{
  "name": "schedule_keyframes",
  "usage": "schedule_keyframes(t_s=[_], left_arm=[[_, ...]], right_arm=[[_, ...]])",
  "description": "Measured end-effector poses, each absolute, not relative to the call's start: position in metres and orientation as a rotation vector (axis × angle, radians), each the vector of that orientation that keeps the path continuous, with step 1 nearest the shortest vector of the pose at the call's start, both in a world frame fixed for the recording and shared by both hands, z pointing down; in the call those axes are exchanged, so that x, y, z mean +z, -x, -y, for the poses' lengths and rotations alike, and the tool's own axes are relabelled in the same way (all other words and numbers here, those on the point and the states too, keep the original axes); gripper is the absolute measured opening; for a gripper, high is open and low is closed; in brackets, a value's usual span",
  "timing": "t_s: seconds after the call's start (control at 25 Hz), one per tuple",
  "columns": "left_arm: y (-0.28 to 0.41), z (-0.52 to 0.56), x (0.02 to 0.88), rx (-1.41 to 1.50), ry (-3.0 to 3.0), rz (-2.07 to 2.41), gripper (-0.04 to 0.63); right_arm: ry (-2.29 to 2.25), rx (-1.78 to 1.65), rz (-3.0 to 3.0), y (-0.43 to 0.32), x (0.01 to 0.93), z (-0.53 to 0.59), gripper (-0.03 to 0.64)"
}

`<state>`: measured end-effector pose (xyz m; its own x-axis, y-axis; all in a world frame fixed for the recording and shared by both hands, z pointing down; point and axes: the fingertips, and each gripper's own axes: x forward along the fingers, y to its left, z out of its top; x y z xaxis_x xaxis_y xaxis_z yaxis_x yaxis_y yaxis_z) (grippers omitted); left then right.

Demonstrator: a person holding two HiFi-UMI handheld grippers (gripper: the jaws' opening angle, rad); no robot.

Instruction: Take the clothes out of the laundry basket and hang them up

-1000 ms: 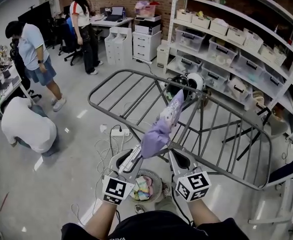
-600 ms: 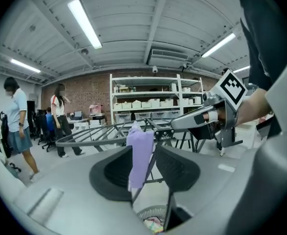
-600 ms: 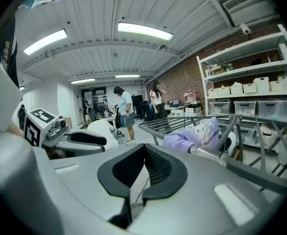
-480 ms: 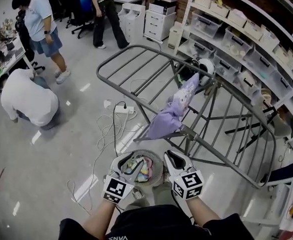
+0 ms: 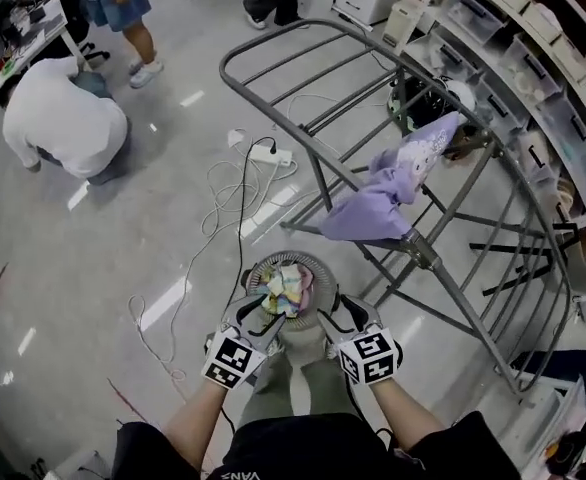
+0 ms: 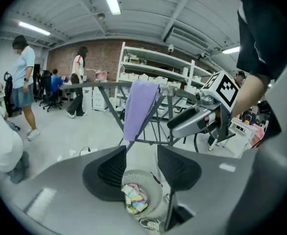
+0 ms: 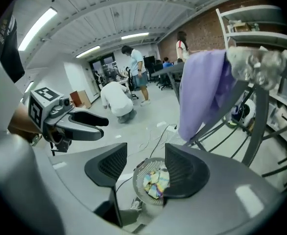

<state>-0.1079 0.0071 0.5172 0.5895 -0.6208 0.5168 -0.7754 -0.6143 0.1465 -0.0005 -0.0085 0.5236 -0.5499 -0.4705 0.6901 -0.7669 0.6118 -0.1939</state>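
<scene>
While angled down toward basket (image 5: 314,279) | left tongs (image 5: 256,315), right tongs (image 5: 347,314) just opening (both empty)

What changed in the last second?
The left gripper and right gripper dropped from the rack down over the laundry basket. The right gripper let go of the purple garment. Both sets of jaws have just been opening, with nothing between them. The garment stays draped on the rack.
</scene>
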Motion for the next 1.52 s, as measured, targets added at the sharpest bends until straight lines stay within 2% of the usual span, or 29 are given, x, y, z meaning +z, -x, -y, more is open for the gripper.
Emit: schedule_keyframes(t_s=[0.4, 0.76, 1.2, 1.52], left_arm=[[0.112, -0.021, 0.678, 0.665, -2.217, 1.169, 0.190], [0.120, -0.014, 0.804, 0.632, -2.090, 1.245, 0.195], [0.127, -0.008, 0.889, 0.542, -2.022, 1.310, 0.195], [0.132, -0.008, 0.915, 0.470, -2.059, 1.331, 0.195]], right_arm=[[-0.755, 0.713, 2.090, -0.010, 0.686, 0.002, 0.241], [-0.608, 0.706, 2.015, 0.015, 0.844, 0.014, 0.239], [-0.467, 0.651, 1.933, 0.045, 0.986, 0.029, 0.239], [-0.409, 0.563, 1.906, 0.078, 1.084, 0.038, 0.239]])
